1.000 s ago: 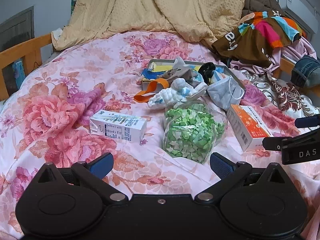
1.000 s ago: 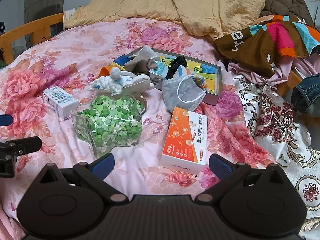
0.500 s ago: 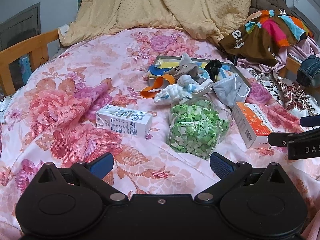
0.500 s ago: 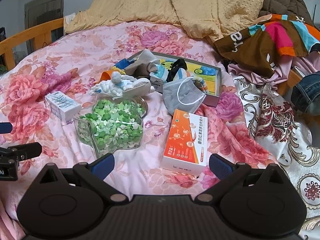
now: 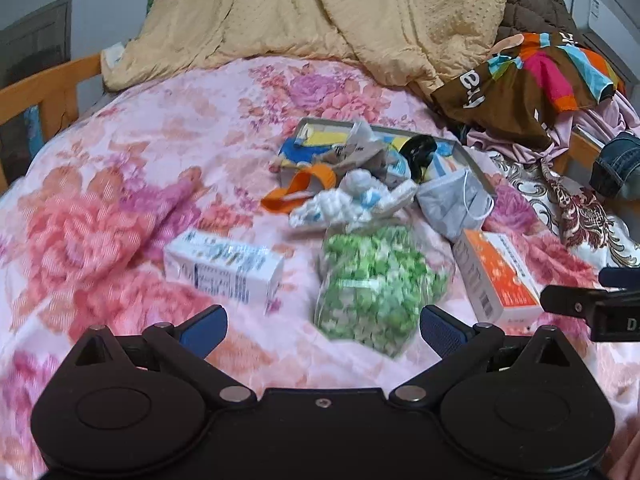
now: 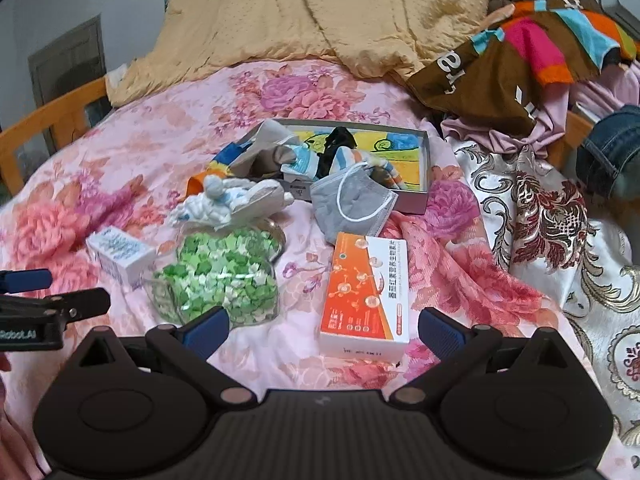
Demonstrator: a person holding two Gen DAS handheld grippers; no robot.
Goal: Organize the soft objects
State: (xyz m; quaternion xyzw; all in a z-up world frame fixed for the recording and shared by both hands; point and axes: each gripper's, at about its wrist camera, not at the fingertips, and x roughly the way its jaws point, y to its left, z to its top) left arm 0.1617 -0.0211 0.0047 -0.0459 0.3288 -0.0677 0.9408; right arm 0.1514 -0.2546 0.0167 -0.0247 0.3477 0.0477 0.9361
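A clutter lies on the floral bed: a clear bag of green paper stars [image 5: 376,284] [image 6: 224,276], a white plush figure [image 5: 352,200] [image 6: 224,200], a grey face mask [image 5: 456,204] [image 6: 352,204], an orange strap [image 5: 296,188], and a shallow grey box [image 5: 460,148] [image 6: 424,168] holding socks and cloth. My left gripper [image 5: 320,328] is open and empty, just short of the star bag. My right gripper [image 6: 322,328] is open and empty, just short of the orange box [image 6: 366,300] [image 5: 500,276].
A white carton [image 5: 224,268] [image 6: 120,256] lies left of the star bag. A yellow blanket [image 5: 320,12] is heaped at the back. Clothes [image 6: 520,60] and a brocade cloth [image 6: 560,220] lie at the right. A wooden bed rail [image 5: 44,92] runs along the left.
Both grippers have risen and drawn slightly nearer to the clutter; the view is blurred with motion. Both stay open and empty. No object has moved.
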